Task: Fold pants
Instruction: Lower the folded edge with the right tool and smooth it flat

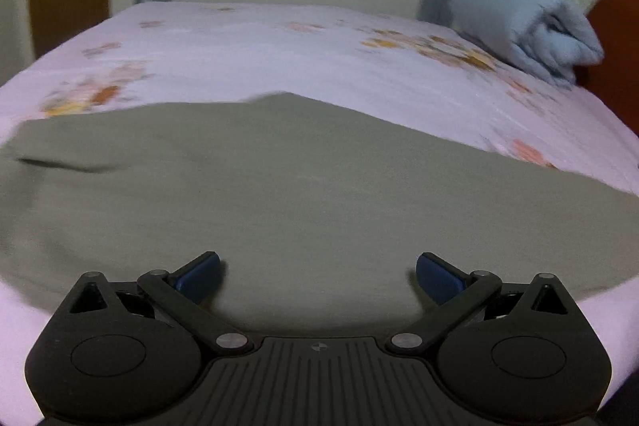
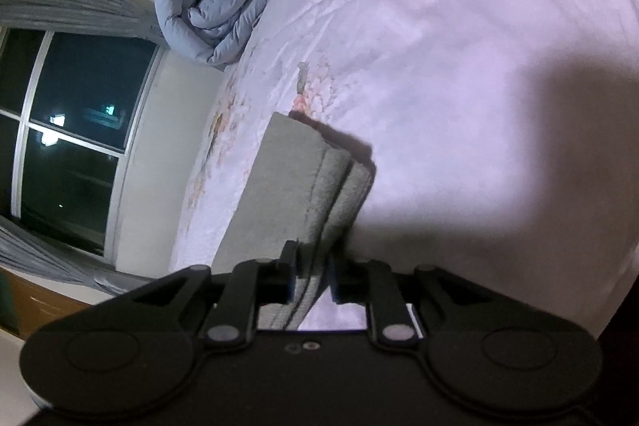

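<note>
Pants [image 1: 303, 194] spread olive-green across the near side of the bed [image 1: 279, 46], on the pale floral sheet — flat and broad under the left gripper [image 1: 318, 276], bunched into stacked layers at the right gripper [image 2: 312, 276]. Left fingers [image 1: 199, 272] stood wide apart, hovering just above the cloth, nothing between them. Right fingers [image 2: 289, 276] stood nearly together, clamped on the edge of the folded layers, camera rolled hard sideways so the bed ran up the frame. Looked like several thicknesses pinched at once, a ribbed or hemmed edge showing along the fold.

Read as soft, fleecy knit — light, limp, no stiffness to hold a shape, likely to sag and drag on the sheet when lifted. Not slippery by the look of it, so a pinch at an edge should have held; fragile, hardly. Best taken at a corner or a hemmed edge, all layers caught together, the free end matched by the other fingers — otherwise a lopsided fold and a trailing flap. Fold judged partly done, with the wide flat part still to be brought over.

Blue duvet [image 1: 527, 30] rolled up at the far corner, well apart from the work. Window [image 2: 72, 114] dark beyond the bed.
</note>
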Available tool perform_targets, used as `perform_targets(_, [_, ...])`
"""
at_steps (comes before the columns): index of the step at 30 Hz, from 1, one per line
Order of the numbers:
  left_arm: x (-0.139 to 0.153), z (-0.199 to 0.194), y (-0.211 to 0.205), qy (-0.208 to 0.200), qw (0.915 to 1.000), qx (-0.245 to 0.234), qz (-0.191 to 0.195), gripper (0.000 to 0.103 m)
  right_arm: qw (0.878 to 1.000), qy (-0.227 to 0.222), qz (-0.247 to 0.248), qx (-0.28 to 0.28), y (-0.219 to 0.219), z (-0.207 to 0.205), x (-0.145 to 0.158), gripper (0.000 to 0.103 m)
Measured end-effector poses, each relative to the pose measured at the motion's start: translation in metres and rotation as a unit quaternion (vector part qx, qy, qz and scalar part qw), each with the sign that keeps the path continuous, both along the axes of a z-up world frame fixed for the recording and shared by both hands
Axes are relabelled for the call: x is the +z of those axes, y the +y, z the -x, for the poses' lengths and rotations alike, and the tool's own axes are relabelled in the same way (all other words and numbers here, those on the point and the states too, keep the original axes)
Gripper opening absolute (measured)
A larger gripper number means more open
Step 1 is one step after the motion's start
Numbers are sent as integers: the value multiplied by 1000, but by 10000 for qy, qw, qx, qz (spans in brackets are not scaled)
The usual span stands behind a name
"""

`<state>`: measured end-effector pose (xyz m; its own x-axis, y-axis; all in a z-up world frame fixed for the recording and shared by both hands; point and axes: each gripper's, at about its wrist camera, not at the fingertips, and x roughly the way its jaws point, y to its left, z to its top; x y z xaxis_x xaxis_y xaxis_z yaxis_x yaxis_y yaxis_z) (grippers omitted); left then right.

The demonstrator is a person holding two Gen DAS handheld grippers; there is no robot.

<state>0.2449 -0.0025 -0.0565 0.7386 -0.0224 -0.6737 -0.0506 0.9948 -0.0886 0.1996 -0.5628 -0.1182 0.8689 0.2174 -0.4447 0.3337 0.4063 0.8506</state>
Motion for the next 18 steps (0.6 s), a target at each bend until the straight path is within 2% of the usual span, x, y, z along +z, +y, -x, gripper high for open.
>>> perform_targets(1, [-8,-1,-14,138,9997,73,-190,103,10000,-1,-5,-3,0,0,0,8])
perform_targets(3, [-19,4,-38,48,9967,208,-785,103,10000,5,41,35,-1,-1,1,8])
perform_targets(5, [-6,8,-44,-50,9965,472,-687,103,9999,9,83,90,-2,-1,4,9])
perform_targets(6, [4,11,-53,-283,9969,437,-589,103,9998,-9,171,130,-3,0,7,9])
perform_targets(8, [19,13,-80,-597,9962,77,-635,103,9996,-16,234,179,-5,-1,9,10])
perform_targets(10, [25,5,-115,-527,9964,-401,-526,103,9997,-45,148,184,-8,-1,6,10])
perform_targets(13, [17,-4,-158,-385,9962,-683,-381,103,9999,-89,15,144,-9,1,0,10])
perform_targets(16, [-14,-8,-184,27,9974,-715,-112,103,9998,-118,-35,147,-10,1,-1,10])
perform_targets(18, [-24,5,-195,-273,9969,-596,-432,103,9998,-120,-33,165,-10,1,-1,10])
